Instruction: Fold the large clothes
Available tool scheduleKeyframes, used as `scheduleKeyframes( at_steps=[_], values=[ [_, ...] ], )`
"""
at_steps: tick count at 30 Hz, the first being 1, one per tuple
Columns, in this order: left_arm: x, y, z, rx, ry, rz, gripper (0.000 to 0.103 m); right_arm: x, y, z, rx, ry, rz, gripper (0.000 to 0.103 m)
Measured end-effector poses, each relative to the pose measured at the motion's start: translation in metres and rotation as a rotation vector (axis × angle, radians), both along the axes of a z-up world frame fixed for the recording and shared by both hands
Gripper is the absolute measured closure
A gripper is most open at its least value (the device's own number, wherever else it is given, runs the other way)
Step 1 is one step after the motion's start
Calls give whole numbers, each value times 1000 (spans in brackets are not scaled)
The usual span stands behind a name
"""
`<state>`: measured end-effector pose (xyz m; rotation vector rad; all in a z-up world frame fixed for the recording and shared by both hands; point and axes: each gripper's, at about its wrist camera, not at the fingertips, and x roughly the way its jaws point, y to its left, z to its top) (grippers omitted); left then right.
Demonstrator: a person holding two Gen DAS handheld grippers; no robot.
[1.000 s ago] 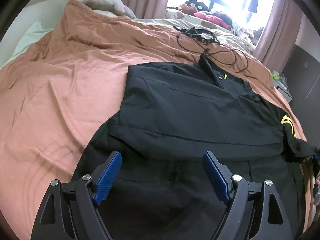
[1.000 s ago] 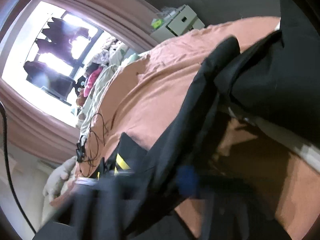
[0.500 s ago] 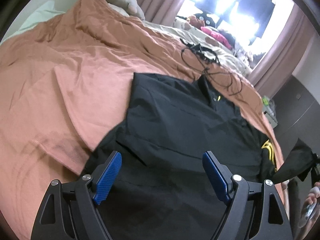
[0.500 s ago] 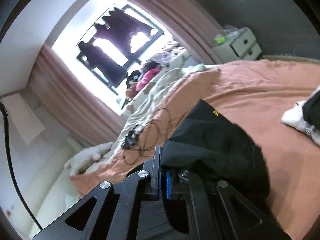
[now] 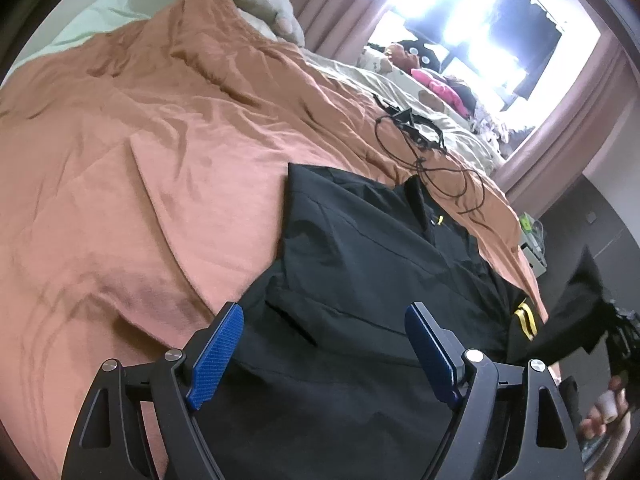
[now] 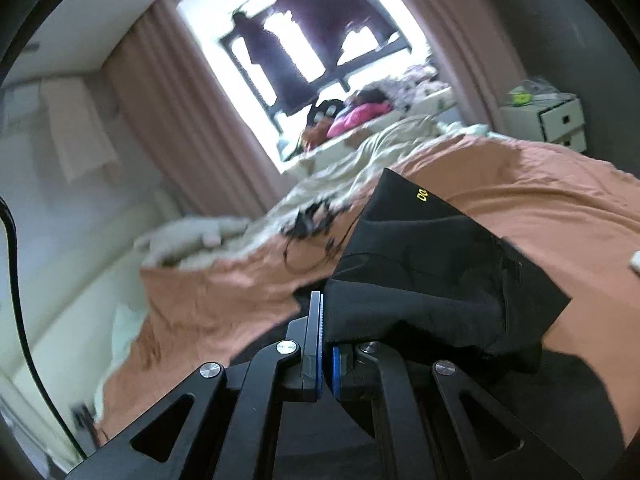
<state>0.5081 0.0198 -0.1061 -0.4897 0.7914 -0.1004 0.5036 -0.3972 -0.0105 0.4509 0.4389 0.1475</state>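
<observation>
STEP: folding sleeve in | my right tongs point(image 6: 325, 354) clamped on black sleeve point(image 6: 440, 280), lifted off bed point(image 6: 540, 208) | my left tongs point(image 5: 324, 354) wide open, empty, over shirt point(image 5: 360, 272) lying flat on bed | NEXT: I judge sleeve goes across shirt body, then release | UNCLEAR: shirt hem cut off; far window glare-washed

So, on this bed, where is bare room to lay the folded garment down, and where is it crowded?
Free: the wide orange bedspread beside the black garment, between it and the pale pillow. Crowded: the far end, where a black cable tangle lies just beyond the collar and clutter is piled at the window.
</observation>
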Motion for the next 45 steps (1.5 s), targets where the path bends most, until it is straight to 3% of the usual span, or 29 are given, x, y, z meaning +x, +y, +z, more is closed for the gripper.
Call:
scheduleKeyframes(
  at_steps=[7, 10, 11, 12, 14, 19, 25, 30, 32, 36, 39, 42, 45],
  values=[
    [1, 12, 1, 16, 2, 37, 19, 35, 63, -26, -74, 62, 101, 99],
    [2, 19, 1, 8, 2, 39, 19, 49, 89, -43, -114, 154, 135, 96],
    [2, 21, 1, -9, 4, 37, 19, 55, 97, -52, -130, 210, 152, 87],
    [2, 24, 0, -20, 5, 37, 19, 57, 101, -59, -136, 250, 167, 63],
    [2, 27, -1, -24, 9, 39, 19, 58, 106, -73, -122, 314, 205, 30],
    [1, 31, 0, -35, 12, 39, 19, 39, 93, -78, -121, 354, 214, 29],
    [2, 26, 1, -18, 11, 34, 19, 6, 46, -64, -52, 354, 148, 24],
    [0, 14, 3, 1, 7, 14, 19, -17, 6, -74, 38, 320, 115, 24],
    [-1, 6, 5, 21, 0, -3, 19, -22, -11, -90, 79, 308, 77, 24],
    [-3, -22, 11, 102, -15, -62, 19, -14, -44, -129, 203, 418, -22, 24],
    [-4, -43, 14, 137, -30, -106, 19, -13, -63, -141, 205, 444, -134, 24],
    [-2, -70, 8, 172, -34, -167, 19, -8, -74, -151, 331, 471, -124, 31],
    [4, -105, -3, 266, -2, -207, 19, -7, -77, -157, 337, 499, -132, 34]
  ],
)
